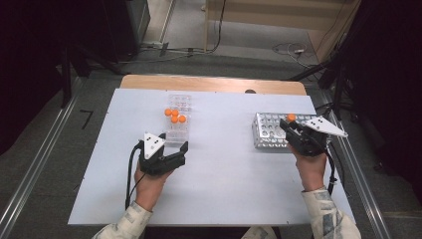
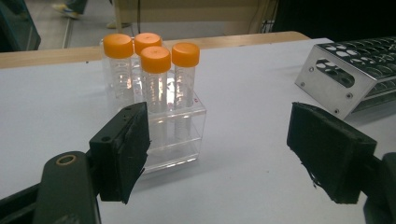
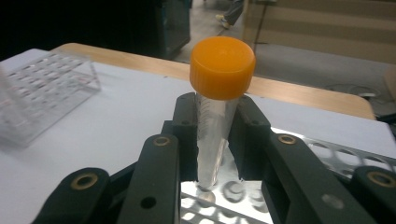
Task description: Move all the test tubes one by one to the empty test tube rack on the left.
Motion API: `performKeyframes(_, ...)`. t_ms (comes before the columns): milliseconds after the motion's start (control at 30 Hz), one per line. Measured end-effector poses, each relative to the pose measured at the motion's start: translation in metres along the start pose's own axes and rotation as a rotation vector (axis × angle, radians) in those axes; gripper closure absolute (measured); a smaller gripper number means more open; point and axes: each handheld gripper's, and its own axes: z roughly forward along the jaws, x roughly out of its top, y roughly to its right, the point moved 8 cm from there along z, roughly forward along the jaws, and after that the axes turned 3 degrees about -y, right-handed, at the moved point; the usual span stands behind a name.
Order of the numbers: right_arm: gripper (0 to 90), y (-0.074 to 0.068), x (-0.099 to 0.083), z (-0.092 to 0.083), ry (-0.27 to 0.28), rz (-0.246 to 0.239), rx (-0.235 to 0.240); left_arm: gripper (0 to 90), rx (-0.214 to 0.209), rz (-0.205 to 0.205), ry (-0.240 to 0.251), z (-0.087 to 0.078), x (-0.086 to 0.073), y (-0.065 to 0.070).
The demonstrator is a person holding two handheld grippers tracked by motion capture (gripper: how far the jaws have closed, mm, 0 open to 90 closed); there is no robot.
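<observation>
Over the metal rack [image 3: 261, 205], the right gripper [image 3: 217, 135] is clamping an orange-capped tube [image 3: 219, 93].
Left of that rack, four capped tubes [image 2: 154, 70] are standing in a clear rack [image 2: 173, 140]; the left gripper [image 2: 224, 149] is resting there, jaws apart.

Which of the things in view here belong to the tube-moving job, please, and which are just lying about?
Part of the job:
- clear orange-capped tube, clamped in the right gripper
- perforated metal rack under it
- clear plastic rack with four orange-capped tubes
- left gripper, open beside that rack

Just lying about:
- white cables on the floor
- dark stand legs behind the white table
</observation>
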Motion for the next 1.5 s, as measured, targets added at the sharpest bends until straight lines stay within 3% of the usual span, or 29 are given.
performKeyframes(333,71.6,-0.059,-0.008,0.007,-0.042,-0.051,0.172,21.6,-0.026,0.007,0.010,-0.003,0.003,0.008)
performKeyframes(700,71.5,-0.131,-0.032,0.027,-0.122,-0.156,0.320,24.7,-0.152,0.064,0.025,-0.013,0.012,0.049)
performKeyframes(1000,71.5,-0.174,-0.045,0.033,-0.163,-0.222,0.410,42.0,-0.263,0.133,0.033,-0.015,0.016,0.081)
performKeyframes(1167,71.5,-0.190,-0.048,0.031,-0.168,-0.244,0.438,53.0,-0.274,0.194,0.026,-0.014,0.015,0.094)
performKeyframes(1333,71.5,-0.195,-0.047,0.028,-0.164,-0.252,0.451,62.5,-0.278,0.200,0.001,-0.010,0.011,0.095)
performKeyframes(1500,71.5,-0.196,-0.047,0.027,-0.164,-0.256,0.454,65.7,-0.278,0.206,-0.007,-0.007,0.009,0.095)
